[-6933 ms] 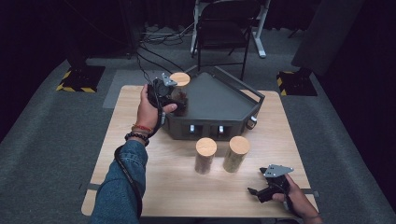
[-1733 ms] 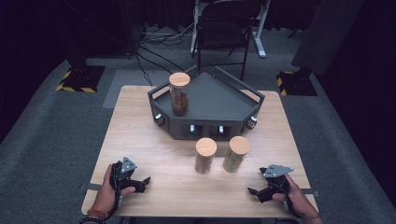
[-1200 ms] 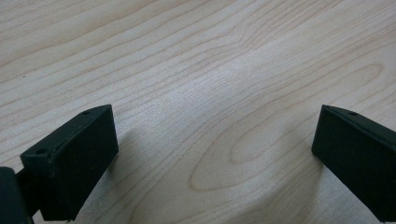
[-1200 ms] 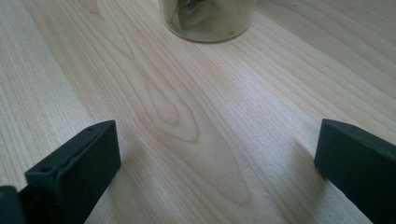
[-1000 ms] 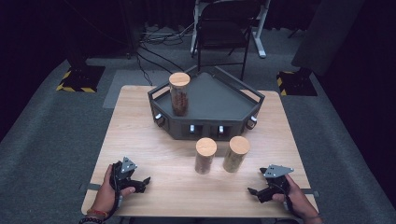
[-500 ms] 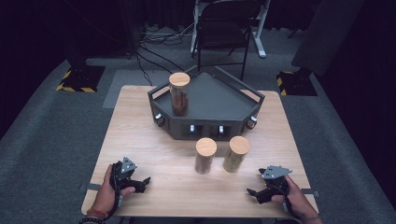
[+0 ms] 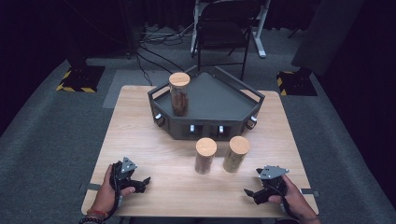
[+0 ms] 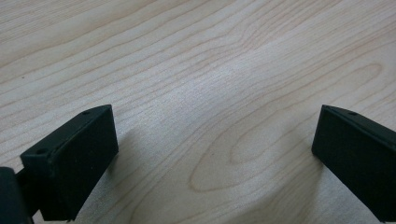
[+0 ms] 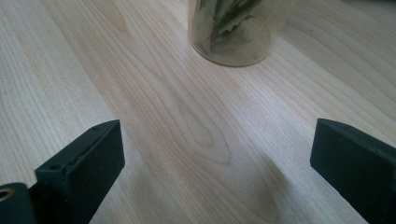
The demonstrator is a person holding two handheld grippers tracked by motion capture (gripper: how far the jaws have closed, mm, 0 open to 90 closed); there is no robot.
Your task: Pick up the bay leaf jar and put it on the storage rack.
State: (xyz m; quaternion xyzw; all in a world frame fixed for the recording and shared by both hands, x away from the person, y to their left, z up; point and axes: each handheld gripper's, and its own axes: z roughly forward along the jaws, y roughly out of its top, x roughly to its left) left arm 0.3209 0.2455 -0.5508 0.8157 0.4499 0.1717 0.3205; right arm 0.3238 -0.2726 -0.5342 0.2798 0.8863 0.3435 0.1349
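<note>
Risk: right gripper (image 9: 212,163), jaws wide and empty, likely tips the jar (image 9: 236,30) ahead if it closes off-centre.

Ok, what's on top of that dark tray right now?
One cork-lidded jar stands upright at the tray's left corner, brown contents inside. The rest of the tray floor is bare. What is under the jar is hidden.

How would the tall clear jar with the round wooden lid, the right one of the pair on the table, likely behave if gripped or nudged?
The tall clear jar with the round wooden lid is narrow for its height, so a high push would probably tip it. Its smooth wall may slip between pads. The dried leaves inside suggest it is fairly light, and once on its side it would likely roll.
</note>
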